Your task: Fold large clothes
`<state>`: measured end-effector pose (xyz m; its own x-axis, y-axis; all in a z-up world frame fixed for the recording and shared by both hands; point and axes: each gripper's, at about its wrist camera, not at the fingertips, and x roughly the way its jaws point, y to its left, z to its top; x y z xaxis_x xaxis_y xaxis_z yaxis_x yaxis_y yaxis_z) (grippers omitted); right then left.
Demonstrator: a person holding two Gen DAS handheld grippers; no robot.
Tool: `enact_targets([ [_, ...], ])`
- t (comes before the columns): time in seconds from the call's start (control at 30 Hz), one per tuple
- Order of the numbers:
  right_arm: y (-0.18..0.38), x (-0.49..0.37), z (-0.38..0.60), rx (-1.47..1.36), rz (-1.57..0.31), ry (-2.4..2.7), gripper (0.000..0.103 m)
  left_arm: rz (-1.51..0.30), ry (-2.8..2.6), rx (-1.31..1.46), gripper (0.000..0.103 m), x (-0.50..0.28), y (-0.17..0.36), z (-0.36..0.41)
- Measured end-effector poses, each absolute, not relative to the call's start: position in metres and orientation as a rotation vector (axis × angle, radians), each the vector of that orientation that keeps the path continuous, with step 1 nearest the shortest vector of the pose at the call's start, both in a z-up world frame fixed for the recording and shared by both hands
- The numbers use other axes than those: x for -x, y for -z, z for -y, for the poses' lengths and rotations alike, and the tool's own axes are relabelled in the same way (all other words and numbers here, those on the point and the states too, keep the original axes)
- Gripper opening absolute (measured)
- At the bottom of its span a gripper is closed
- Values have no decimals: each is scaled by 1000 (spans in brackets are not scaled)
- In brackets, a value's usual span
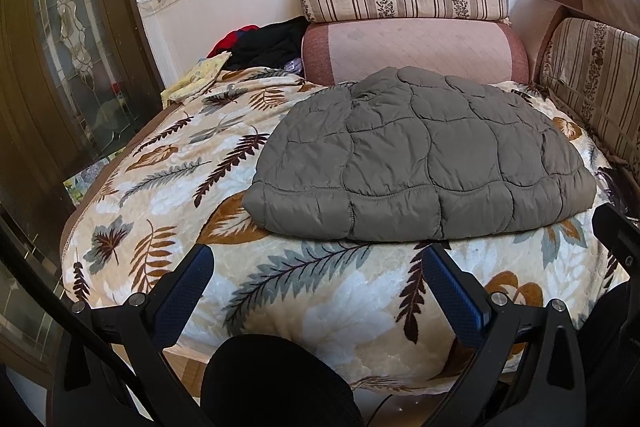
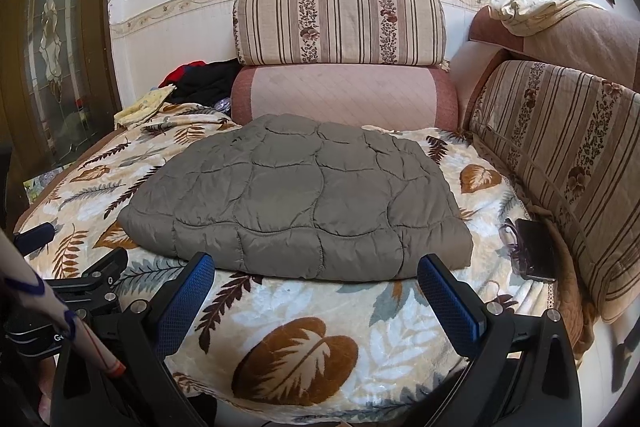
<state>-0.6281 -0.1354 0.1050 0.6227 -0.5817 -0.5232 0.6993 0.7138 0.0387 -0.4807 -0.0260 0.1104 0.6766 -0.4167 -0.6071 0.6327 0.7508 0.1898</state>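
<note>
Folding looks all but finished. Grey quilted puffer garment (image 1: 424, 163) already gathered into a thick rectangular bundle, lying flat toward the back right part of the sofa seat, on the cream fleece blanket with brown and grey leaf print (image 1: 320, 291), its far edge near the pink backrest bolster (image 1: 416, 51). No sleeve or hood seen trailing out. Left claw (image 1: 318, 281) spread wide, holding nothing, just short of the bundle's front edge. Right claw (image 2: 316, 291) likewise apart and empty. Probably left: a final tidy or nothing.
</note>
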Motion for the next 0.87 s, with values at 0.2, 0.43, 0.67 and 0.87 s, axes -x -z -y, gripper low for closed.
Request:
enact_targets([
  [0.2, -104, 628, 137, -256, -509, 743, 103, -567, 605, -413, 103, 481, -110, 26],
  [0.43, -104, 628, 137, -258, -512, 740, 103, -560, 601, -415, 103, 482, -110, 22],
  [0.67, -104, 626, 135, -262, -511, 748, 103, -564, 611, -415, 103, 483, -110, 23],
  [0.87, -99, 621, 137, -267, -521, 748, 103, -612, 704, -386, 103, 476, -103, 21],
])
